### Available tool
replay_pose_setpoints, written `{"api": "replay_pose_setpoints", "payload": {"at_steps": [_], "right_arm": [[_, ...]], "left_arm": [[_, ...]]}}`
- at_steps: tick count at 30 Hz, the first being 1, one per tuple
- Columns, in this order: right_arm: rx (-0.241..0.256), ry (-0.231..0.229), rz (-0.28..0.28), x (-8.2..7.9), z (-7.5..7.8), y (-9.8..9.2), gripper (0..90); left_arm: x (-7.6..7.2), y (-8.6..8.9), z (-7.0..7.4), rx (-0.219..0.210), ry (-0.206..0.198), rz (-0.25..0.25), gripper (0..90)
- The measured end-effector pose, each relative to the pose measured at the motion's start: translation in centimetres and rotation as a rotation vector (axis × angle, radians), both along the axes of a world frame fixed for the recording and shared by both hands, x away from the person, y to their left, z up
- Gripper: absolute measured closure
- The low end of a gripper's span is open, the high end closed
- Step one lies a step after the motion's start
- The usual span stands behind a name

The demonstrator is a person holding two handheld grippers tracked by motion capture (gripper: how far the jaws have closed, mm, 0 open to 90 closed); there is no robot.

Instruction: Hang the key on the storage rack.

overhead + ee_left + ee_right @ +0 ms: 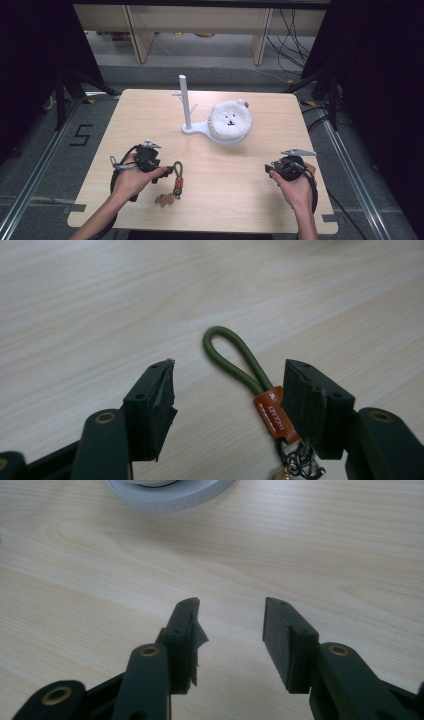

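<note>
A keychain [177, 179] with an olive-green cord loop [234, 362], an orange tag [272, 415] and metal clips lies flat on the table at the front left. My left gripper [227, 400] is open and low over it, and the tag rests against the inside of the right jaw. In the high view the left gripper [167, 171] sits just left of the keychain. My right gripper [230, 635] is open over bare wood at the front right, also seen as the right gripper [270, 169] in the high view. A white stand [186, 107] with an upright post rises mid-table.
A white fluffy bear-face plush [230, 119] rests on the stand's round base [170, 495]. A small brown charm [164, 199] lies at the keychain's near end. The wooden table [250, 190] has open surface between the two hands. Shelving and cables stand beyond the far edge.
</note>
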State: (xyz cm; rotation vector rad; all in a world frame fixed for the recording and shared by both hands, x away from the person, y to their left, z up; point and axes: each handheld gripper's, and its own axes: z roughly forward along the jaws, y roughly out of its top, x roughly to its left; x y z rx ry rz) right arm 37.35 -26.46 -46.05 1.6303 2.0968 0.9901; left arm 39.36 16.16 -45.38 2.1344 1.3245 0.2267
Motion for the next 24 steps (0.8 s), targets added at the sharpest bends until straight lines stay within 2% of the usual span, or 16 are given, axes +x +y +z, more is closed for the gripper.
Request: {"api": "replay_pose_setpoints", "payload": {"at_steps": [1,3,4,6,7,8,9,11,13,16,17,19,20,24], "right_arm": [[-0.005,0.02,-0.004,-0.1,0.2,0.0,58.4],[-0.005,0.018,-0.002,0.0,0.1,-0.1,58.2],[-0.006,0.019,-0.001,-0.1,0.2,-0.1,58.1],[-0.005,0.029,0.004,-0.1,0.2,-0.2,57.8],[0.001,0.046,-0.007,-0.2,0.3,-0.1,57.8],[-0.006,0.036,-0.008,-0.1,0.2,-0.1,57.7],[0.009,0.05,-0.01,-0.2,0.2,0.0,57.5],[0.004,0.042,-0.011,-0.2,0.1,0.0,57.1],[0.015,0.058,-0.001,-0.2,0.0,0.1,56.7],[0.003,0.057,0.005,-0.2,0.0,0.0,56.4],[-0.01,0.043,0.018,-0.2,-0.2,-0.1,56.3],[-0.002,0.046,0.009,-0.2,-0.1,-0.1,56.1],[0.015,0.065,-0.004,-0.2,0.0,0.1,56.0],[0.006,0.068,0.0,-0.3,0.0,0.1,55.3]], "left_arm": [[0.1,-0.3,-0.1,0.01,0.019,0.0,37.1],[0.3,-0.9,-0.4,0.032,0.056,0.0,37.1],[0.4,-1.1,-0.6,0.044,0.059,0.004,37.2],[0.5,-1.7,-0.9,0.063,0.112,0.002,37.3],[0.5,-2.0,-1.2,0.057,0.138,0.011,37.3],[0.5,-2.2,-1.3,0.056,0.155,0.019,37.3],[0.6,-2.3,-1.5,0.06,0.173,0.01,37.4],[0.8,-2.7,-1.7,0.062,0.212,-0.002,38.4],[0.9,-3.1,-1.9,0.067,0.227,-0.004,39.1],[1.1,-3.6,-2.0,0.066,0.248,-0.003,39.3],[1.1,-3.8,-2.1,0.074,0.262,-0.005,39.2],[1.2,-4.3,-2.1,0.079,0.275,0.001,39.4],[1.2,-4.4,-2.1,0.09,0.274,-0.003,39.4],[1.3,-5.0,-2.0,0.1,0.284,-0.002,39.7]]}}
